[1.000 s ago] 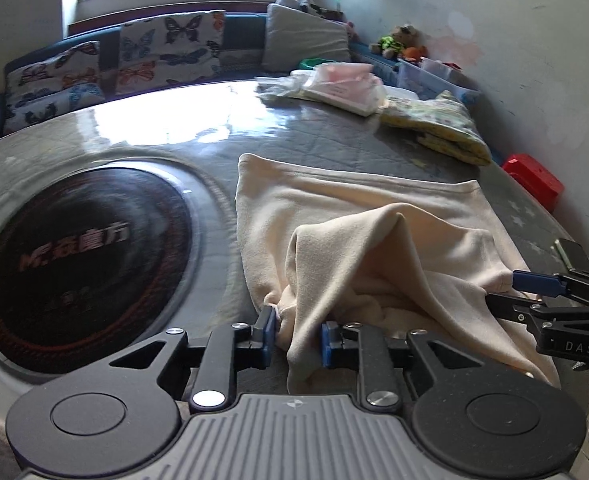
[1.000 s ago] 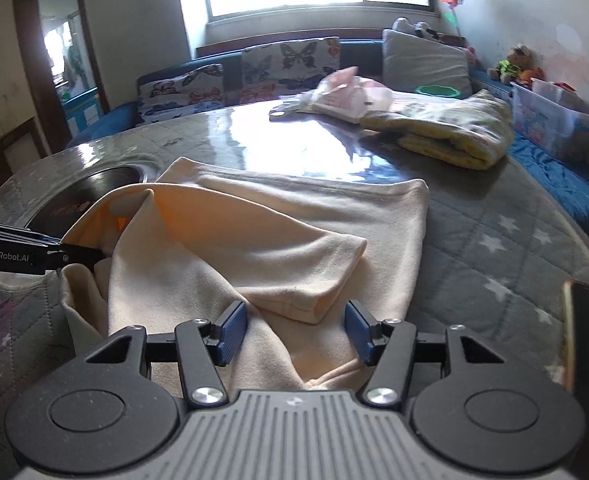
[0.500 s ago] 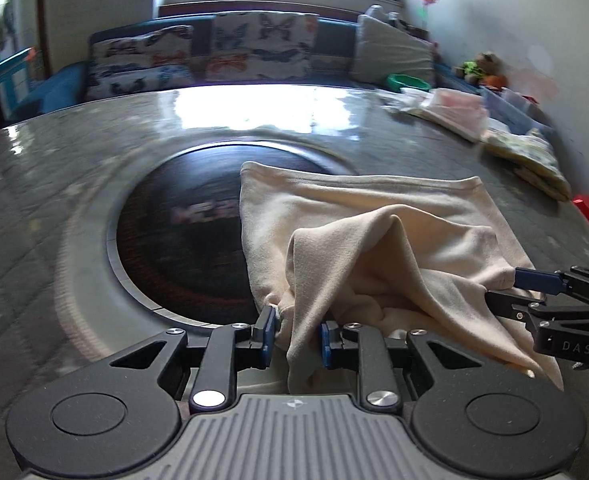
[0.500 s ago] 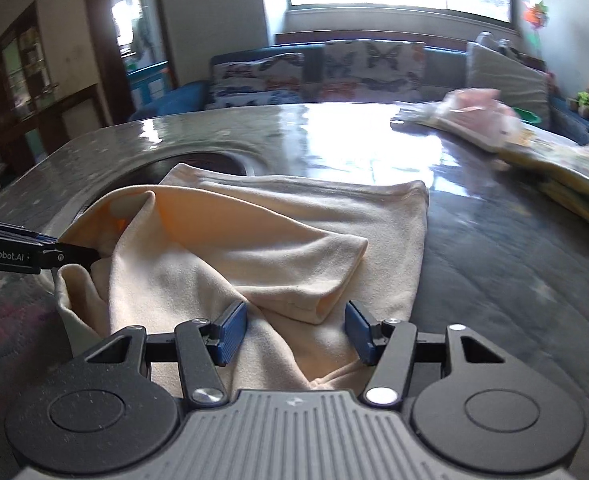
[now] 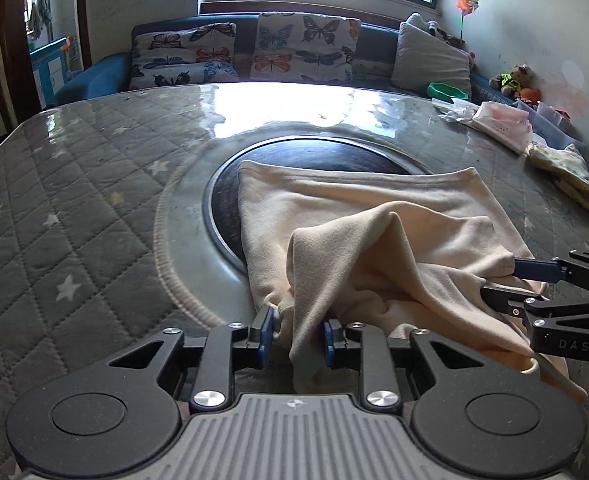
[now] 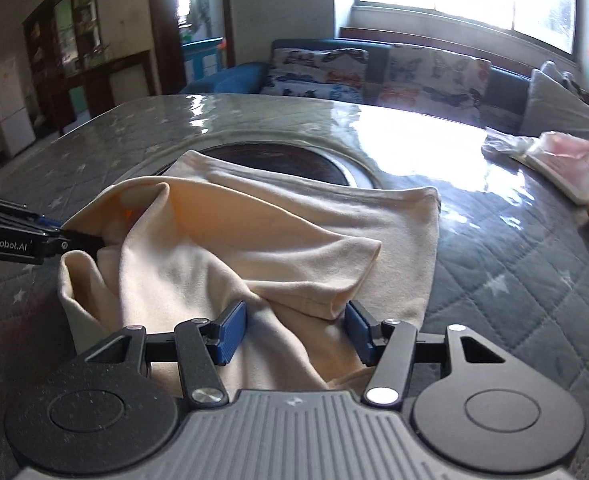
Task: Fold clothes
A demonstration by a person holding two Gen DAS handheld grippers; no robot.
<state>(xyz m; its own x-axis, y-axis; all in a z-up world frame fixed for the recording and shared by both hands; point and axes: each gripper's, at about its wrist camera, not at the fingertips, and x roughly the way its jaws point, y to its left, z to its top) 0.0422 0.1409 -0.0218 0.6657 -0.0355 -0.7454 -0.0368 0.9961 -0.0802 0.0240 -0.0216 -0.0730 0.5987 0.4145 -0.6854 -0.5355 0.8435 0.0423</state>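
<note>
The left gripper [image 5: 294,336] fills the bottom of its frame: a grey ribbed housing, two round black discs at the lower corners, black linkage arms with silver screws, and blue ribbed pads [image 5: 263,333]. The right gripper [image 6: 294,330] is built the same. At each frame's side edge, the other gripper shows white lettering, "DAS" and "GenRobot.AI".
</note>
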